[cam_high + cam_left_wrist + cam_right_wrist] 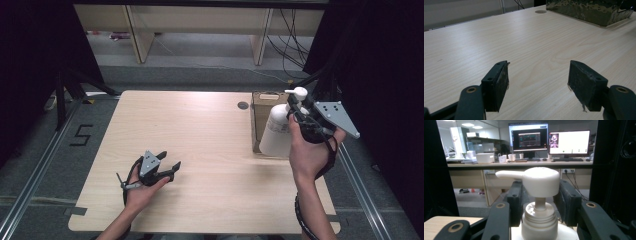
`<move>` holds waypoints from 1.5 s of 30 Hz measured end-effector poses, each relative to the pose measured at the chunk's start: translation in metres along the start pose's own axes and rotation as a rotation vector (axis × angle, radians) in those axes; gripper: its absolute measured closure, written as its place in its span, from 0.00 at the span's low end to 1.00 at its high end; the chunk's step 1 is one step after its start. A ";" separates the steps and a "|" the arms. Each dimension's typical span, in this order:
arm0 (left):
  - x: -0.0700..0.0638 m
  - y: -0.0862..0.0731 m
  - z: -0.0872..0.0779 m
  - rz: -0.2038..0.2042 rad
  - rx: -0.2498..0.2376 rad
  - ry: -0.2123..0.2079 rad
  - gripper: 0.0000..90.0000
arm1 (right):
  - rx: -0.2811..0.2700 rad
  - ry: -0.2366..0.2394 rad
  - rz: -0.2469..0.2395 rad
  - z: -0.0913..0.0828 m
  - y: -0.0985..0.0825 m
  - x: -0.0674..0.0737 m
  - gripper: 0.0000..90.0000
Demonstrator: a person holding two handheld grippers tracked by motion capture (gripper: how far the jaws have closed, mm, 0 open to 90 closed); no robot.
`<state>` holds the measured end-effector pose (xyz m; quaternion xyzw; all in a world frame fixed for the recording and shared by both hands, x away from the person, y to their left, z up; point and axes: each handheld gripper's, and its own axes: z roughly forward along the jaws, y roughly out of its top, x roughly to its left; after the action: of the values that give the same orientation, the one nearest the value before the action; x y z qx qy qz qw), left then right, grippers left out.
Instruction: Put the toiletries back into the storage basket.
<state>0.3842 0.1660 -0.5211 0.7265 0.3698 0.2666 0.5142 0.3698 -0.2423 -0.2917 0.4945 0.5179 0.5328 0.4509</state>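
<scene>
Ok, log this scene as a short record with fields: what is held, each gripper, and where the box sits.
held thing: white plastic pump bottle, lifted above the table, pump head between the jaws
right gripper: shut on the bottle's neck, at the table's far right
left gripper: open, nothing between its pads, low over the pale wooden table
box: brown cardboard box, at the table's far right edge, right behind the bottle
</scene>
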 end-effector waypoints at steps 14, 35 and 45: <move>0.000 0.000 0.000 -0.001 -0.005 -0.004 0.36 | -0.027 -0.022 -0.009 0.016 0.013 -0.005 0.67; 0.000 0.000 0.000 -0.001 -0.005 -0.005 0.35 | -0.009 -0.045 -0.012 0.044 0.013 -0.012 0.67; 0.001 0.000 0.000 -0.003 -0.004 -0.007 0.35 | 0.002 -0.041 -0.007 0.055 0.011 -0.011 0.67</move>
<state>0.3847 0.1665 -0.5212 0.7257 0.3685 0.2640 0.5176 0.4261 -0.2478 -0.2832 0.5039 0.5107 0.5206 0.4628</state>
